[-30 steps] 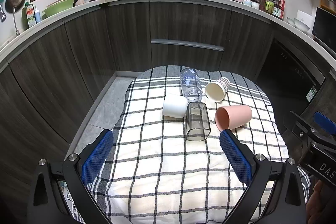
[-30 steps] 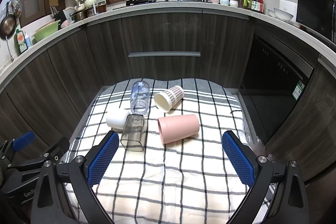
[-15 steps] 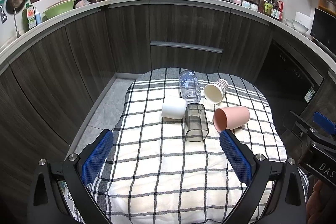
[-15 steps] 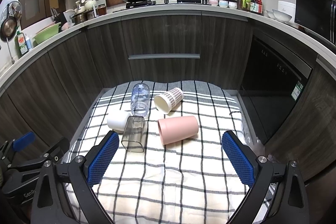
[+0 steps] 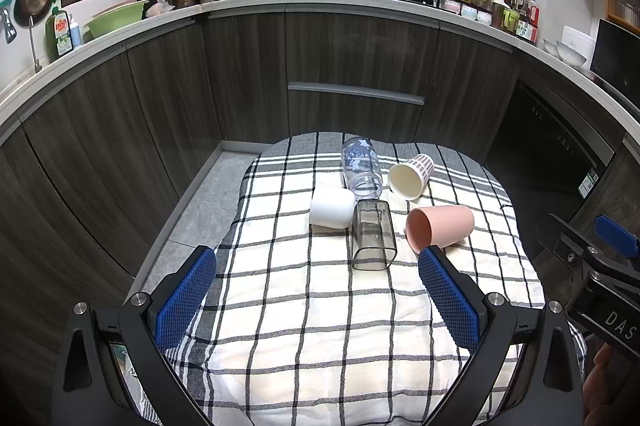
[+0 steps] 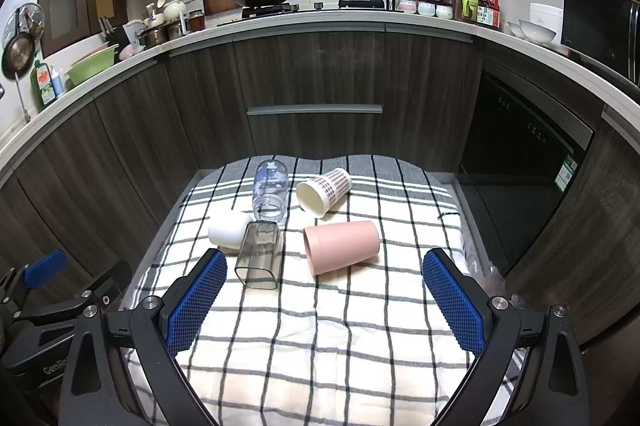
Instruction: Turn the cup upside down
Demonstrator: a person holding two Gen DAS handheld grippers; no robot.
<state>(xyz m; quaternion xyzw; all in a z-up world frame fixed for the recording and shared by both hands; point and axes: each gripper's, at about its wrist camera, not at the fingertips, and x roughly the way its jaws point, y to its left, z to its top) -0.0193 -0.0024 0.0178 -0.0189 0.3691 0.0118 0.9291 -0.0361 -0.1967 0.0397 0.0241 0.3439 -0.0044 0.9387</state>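
Note:
Several cups lie on their sides on a checked cloth (image 5: 320,306): a pink cup (image 5: 440,228) (image 6: 342,246), a smoky clear square cup (image 5: 372,240) (image 6: 260,254), a white cup (image 5: 332,206) (image 6: 228,232), a clear glass (image 5: 360,166) (image 6: 271,192) and a dotted paper cup (image 5: 410,174) (image 6: 324,191). My left gripper (image 5: 316,296) is open and empty, short of the cups. My right gripper (image 6: 324,300) is open and empty, also short of them.
The cloth covers a low table (image 6: 188,194) in front of dark kitchen cabinets (image 6: 316,98). A dishwasher front (image 6: 520,162) stands to the right. The other gripper's body shows at each view's edge (image 5: 600,266) (image 6: 48,290).
Both views have shifted slightly; the cups sit a touch higher in the left view. No cup has moved and both grippers stay open.

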